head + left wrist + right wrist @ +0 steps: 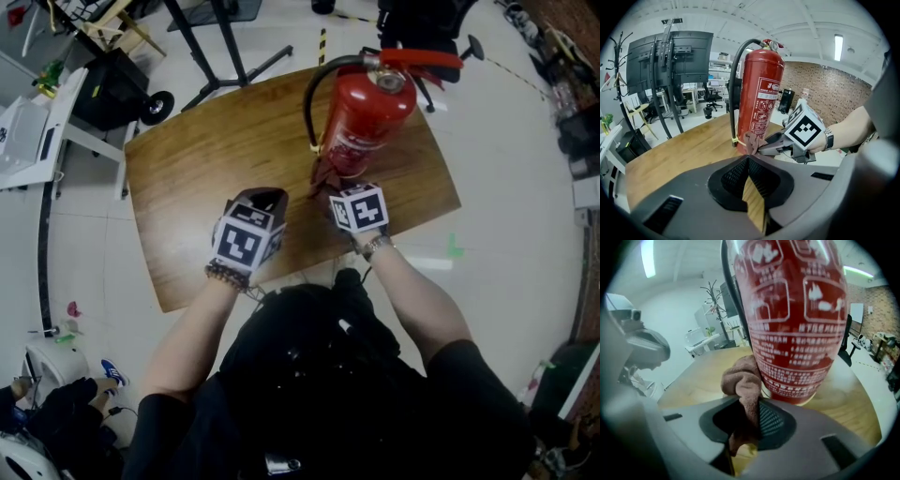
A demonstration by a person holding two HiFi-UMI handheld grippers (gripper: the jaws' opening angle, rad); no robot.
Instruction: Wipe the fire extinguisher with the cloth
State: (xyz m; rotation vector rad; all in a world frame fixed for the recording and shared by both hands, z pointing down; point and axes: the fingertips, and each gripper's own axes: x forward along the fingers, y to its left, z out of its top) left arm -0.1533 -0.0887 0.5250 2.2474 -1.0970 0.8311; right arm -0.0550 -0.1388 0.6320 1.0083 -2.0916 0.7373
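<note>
A red fire extinguisher (366,117) (759,93) (797,310) stands upright on the far right part of a wooden table (206,159). My right gripper (328,189) (761,147) (747,411) is shut on a brown cloth (322,176) (751,140) (740,380). The bunched cloth presses against the extinguisher's lower left side, near its base. My left gripper (265,199) (749,161) hovers over the table just left of the right one. Its jaws meet at the tips with nothing between them. The extinguisher's black hose (733,93) hangs down its left side.
Black stand legs (220,56) and a black wheeled cart (122,89) stand on the floor beyond the table's far left corner. A large screen on a stand (670,61) rises behind the table. The table's right edge runs close to the extinguisher.
</note>
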